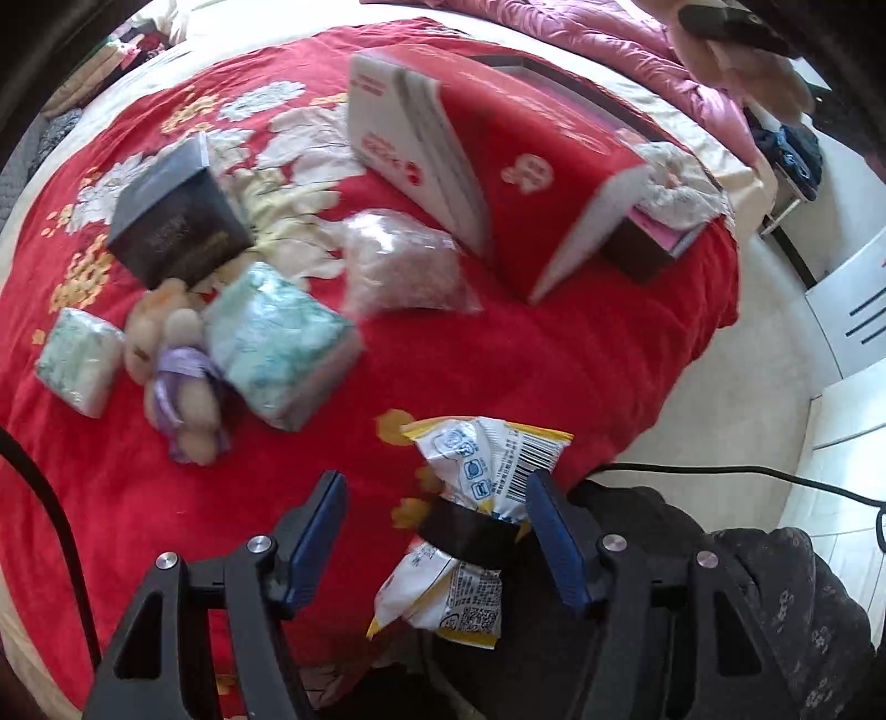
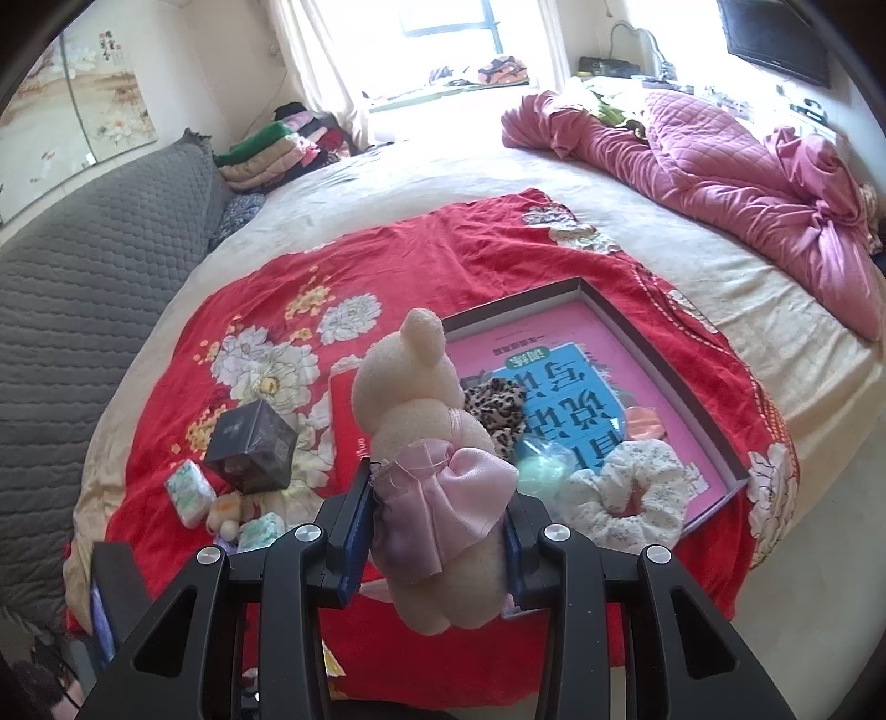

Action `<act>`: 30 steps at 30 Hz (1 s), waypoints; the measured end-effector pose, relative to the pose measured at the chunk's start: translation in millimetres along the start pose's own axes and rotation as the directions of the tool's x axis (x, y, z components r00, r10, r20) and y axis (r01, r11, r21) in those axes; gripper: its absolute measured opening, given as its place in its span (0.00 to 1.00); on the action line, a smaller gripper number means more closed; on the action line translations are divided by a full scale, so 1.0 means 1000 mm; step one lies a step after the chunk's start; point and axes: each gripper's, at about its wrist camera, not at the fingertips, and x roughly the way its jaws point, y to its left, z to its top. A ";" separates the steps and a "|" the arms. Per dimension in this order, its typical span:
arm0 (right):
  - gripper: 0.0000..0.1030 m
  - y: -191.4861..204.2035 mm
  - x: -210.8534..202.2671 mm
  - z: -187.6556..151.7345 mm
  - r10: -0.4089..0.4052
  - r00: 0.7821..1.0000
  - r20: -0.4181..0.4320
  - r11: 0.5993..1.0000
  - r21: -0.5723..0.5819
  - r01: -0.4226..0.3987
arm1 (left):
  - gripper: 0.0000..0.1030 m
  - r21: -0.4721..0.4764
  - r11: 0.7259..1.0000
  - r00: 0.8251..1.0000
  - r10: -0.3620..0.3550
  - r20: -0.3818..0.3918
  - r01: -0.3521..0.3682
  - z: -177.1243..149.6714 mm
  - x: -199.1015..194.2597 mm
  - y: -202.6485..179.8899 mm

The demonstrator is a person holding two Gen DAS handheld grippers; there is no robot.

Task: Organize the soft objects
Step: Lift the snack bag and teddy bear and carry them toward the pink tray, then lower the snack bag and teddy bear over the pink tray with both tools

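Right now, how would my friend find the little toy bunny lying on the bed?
Find the red flowered blanket on the bed. Near its edge two small green-and-white tissue packs lie below a dark box. The bunny lies between the packs, the only fuzzy cream toy there, wearing a purple dress.

Daylight floods in through the window (image 2: pixel 470 33) at twelve o'clock in the right wrist view, blown out to white glare there. That view is sharp. The left wrist view is smeared by motion blur, worst on the red box (image 1: pixel 498 166) and tissue packs (image 1: pixel 277 343). Both views bow strongly, with dark vignetted corners.
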 end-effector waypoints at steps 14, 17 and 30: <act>0.38 -0.026 -0.004 -0.001 -0.019 1.000 0.011 0.999 0.040 0.018 | 0.41 0.016 0.999 0.998 0.039 -0.046 -0.039 -0.013 0.028 -0.012; 0.38 -0.032 -0.004 0.000 -0.022 1.000 0.012 0.999 0.049 0.021 | 0.40 -0.005 1.000 0.998 0.029 -0.048 -0.029 -0.010 0.025 -0.008; 0.38 -0.073 -0.021 0.023 -0.051 0.997 0.061 0.997 0.069 0.046 | 0.40 0.006 0.998 0.978 -0.070 0.199 0.070 0.078 -0.072 -0.053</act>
